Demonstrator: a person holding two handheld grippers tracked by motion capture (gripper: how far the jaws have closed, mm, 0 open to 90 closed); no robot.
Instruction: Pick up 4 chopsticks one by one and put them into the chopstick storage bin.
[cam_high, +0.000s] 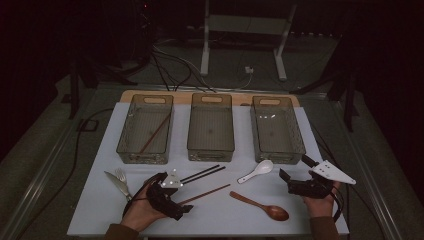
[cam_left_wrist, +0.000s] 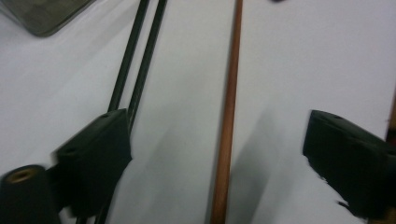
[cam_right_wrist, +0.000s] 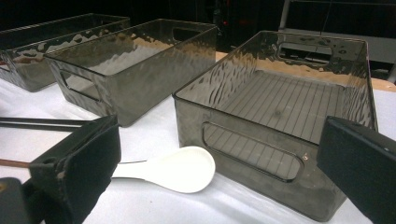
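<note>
From the high view, the left gripper (cam_high: 186, 209) is lying low over the white table (cam_high: 90, 210), angled toward the brown chopstick (cam_high: 212, 191) that is resting flat between the pair of black chopsticks (cam_high: 202, 173) and the wooden spoon (cam_high: 262, 205); another brown stick is already sitting in the left bin (cam_high: 131, 131), and the right gripper (cam_high: 295, 167) is waiting near the white spoon (cam_high: 256, 171). In the left gripper view, the brown chopstick (cam_left_wrist: 227, 116) is running lengthwise between the jaws, which are standing wide with neither pad touching it. It is looking light, stiff, thin and smooth, so it is likely to roll or slip; pinching across its middle seems safest. In the right gripper view, the jaws are gaping wide and empty, facing the white spoon (cam_right_wrist: 173, 169) and the right bin (cam_right_wrist: 261, 149).
</note>
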